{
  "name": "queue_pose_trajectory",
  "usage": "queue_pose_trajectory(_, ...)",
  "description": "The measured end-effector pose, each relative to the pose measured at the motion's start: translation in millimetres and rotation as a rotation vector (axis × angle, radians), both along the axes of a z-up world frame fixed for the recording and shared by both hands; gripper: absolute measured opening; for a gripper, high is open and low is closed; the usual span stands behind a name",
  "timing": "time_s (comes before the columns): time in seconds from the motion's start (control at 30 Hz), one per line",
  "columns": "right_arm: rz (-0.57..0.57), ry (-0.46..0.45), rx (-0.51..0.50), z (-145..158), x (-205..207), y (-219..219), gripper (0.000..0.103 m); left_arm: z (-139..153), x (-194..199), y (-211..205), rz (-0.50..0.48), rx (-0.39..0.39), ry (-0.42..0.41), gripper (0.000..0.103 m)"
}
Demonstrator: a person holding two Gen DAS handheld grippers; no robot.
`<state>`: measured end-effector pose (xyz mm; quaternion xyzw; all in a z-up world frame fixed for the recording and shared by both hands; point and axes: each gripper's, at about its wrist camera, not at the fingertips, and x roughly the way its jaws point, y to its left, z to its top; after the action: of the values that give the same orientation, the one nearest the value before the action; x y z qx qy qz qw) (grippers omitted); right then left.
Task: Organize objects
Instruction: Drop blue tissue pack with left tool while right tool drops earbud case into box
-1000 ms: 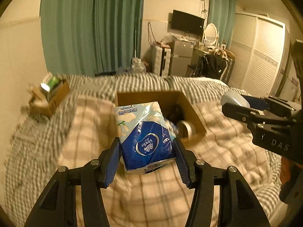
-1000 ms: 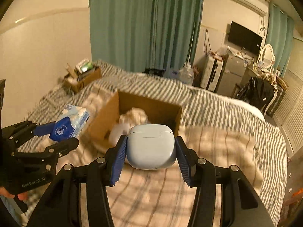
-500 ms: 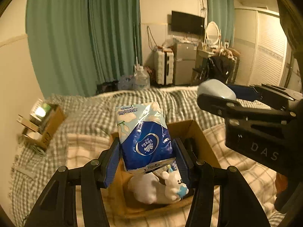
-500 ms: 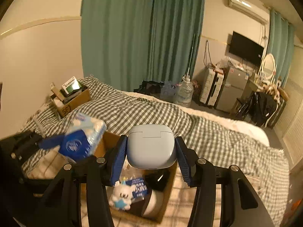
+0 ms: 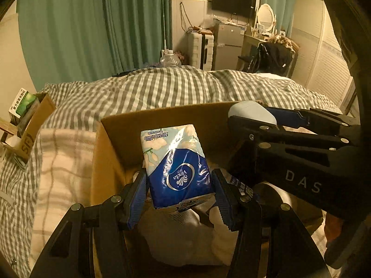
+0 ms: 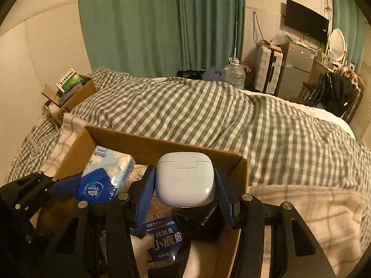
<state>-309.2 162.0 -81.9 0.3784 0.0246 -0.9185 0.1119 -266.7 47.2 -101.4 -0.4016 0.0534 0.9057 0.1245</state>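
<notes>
My left gripper is shut on a blue and white Vinda tissue pack and holds it inside the open cardboard box on the bed. My right gripper is shut on a pale blue earbud case, also held over the box. The tissue pack and left gripper show at lower left in the right wrist view. The earbud case and right gripper show at right in the left wrist view. The box holds a dental floss pack, a white plush and a tape roll.
The box sits on a beige plaid blanket over a grey checked duvet. A smaller cardboard box with a green packet stands at the far left by the wall. Green curtains, a suitcase, a fridge and a TV lie beyond the bed.
Both grippers have moved forward and down over the cardboard box with their objects still held. The box now fills the lower part of both views.
</notes>
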Motion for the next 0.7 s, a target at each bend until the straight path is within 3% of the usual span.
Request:
queue_pose_trajectory(0.1,-0.01,0.037,-0.002,2.7,3.8,-0.6,0.054,-0.3,2.5,1.4,-0.004,0.008,0.002,0.059)
queue_pose_trajectory(0.17,-0.018,0.06,-0.026,10.3,8.6,1.7,0.078,3.9,5.4,1.2,-0.006,0.015,0.011,0.063)
queue_pose_trajectory(0.23,-0.041,0.084,-0.044,21.2,15.6,8.3,0.078,10.9,10.0,0.5,0.002,0.016,0.022,0.078)
queue_pose_trajectory(0.27,-0.049,0.084,-0.046,26.3,17.4,11.0,0.078,13.7,11.4,-0.1,0.014,0.012,0.026,0.091)
queue_pose_trajectory(0.3,-0.064,0.083,-0.042,32.0,20.4,14.6,0.078,19.4,15.2,-1.2,0.037,0.005,0.035,0.095)
queue_pose_trajectory(0.53,-0.153,0.124,0.0,93.6,62.7,42.1,0.081,69.4,45.4,-9.8,0.059,0.007,0.082,0.1)
queue_pose_trajectory(0.7,-0.186,0.187,0.032,147.8,112.2,51.6,0.089,130.3,86.6,-17.0,0.073,0.027,0.173,0.103)
